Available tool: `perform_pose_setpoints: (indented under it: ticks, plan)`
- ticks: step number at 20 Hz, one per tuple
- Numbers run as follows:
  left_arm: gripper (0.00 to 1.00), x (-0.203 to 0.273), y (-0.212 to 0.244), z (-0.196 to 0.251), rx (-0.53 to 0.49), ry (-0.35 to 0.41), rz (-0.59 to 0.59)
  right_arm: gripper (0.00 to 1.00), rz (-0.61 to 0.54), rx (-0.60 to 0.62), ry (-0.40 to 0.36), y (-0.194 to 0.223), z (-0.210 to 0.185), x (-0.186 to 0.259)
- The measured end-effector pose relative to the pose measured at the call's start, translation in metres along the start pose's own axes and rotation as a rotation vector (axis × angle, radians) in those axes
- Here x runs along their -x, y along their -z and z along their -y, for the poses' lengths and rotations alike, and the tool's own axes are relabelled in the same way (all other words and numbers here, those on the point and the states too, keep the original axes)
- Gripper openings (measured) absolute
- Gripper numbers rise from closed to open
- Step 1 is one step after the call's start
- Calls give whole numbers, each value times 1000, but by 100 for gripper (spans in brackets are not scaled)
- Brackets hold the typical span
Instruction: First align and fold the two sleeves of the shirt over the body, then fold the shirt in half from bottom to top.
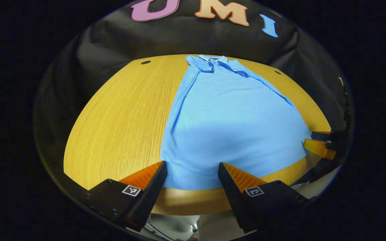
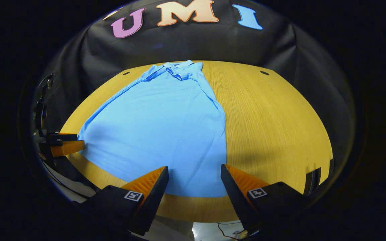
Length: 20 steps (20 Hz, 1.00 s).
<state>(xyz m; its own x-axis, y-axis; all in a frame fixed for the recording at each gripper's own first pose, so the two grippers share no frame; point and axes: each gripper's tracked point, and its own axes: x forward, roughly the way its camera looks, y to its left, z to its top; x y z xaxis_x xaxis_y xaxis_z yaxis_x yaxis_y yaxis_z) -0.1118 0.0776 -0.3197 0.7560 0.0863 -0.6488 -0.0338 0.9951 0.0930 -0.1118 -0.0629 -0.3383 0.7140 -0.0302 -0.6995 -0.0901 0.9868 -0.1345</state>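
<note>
The light blue polo shirt [image 1: 226,127] lies flat on the round yellow wooden table [image 1: 119,124], with its collar [image 1: 218,63] far off at 12 o'clock and its bottom hem [image 1: 193,182] close to the near table edge at 6 o'clock. No sleeves stick out at the sides, so they look already folded in, and I think the step now is the big fold from bottom to top. The left gripper [image 1: 192,172] is wide open over the hem's left corner, holding nothing. The right gripper [image 2: 194,175] is wide open too, over the hem's right corner [image 2: 213,190]. To do it well, each one should pinch its own corner, both layers together. Then lift both at the same height and carry the hem straight toward 12 o'clock, so the edges match and no wrinkles come.
</note>
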Motion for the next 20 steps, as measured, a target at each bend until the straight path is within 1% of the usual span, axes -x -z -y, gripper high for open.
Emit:
perform_pose_setpoints:
  ticks: [3,4,5,6,7,8,9,10,12,13,14,17,20]
  plan:
    - [95,-2,-2,3,-26,-7,15,93,7,33,-18,0,-5,0]
    - [90,-3,-1,5,-23,-4,18,88,4,25,-19,0,-6,-1]
    - [87,-4,-2,8,-17,-4,25,85,0,24,-24,2,-8,-1]
    - [75,-5,-3,12,-10,1,29,81,-5,30,-33,2,-11,1]
    - [65,-6,-4,16,-1,10,36,70,-8,30,-43,3,-14,3]
    - [47,-7,-4,21,10,19,40,56,-12,31,-54,3,-18,2]
    - [29,-8,-5,24,14,28,42,49,-15,28,-66,2,-22,2]
    - [11,-7,-4,26,18,37,42,37,-20,24,-79,3,-23,1]
    - [1,-6,-2,26,34,49,38,10,-35,4,-101,6,-28,3]
    - [0,-6,-2,26,41,52,35,10,-38,3,-100,7,-27,1]
    - [0,-6,-3,25,47,50,32,3,-40,-5,-100,6,-27,4]
    - [0,-6,-4,23,61,36,18,3,-49,-11,-91,2,-26,5]
    - [0,1,-27,21,80,33,54,3,-3,-25,-89,-25,-27,10]
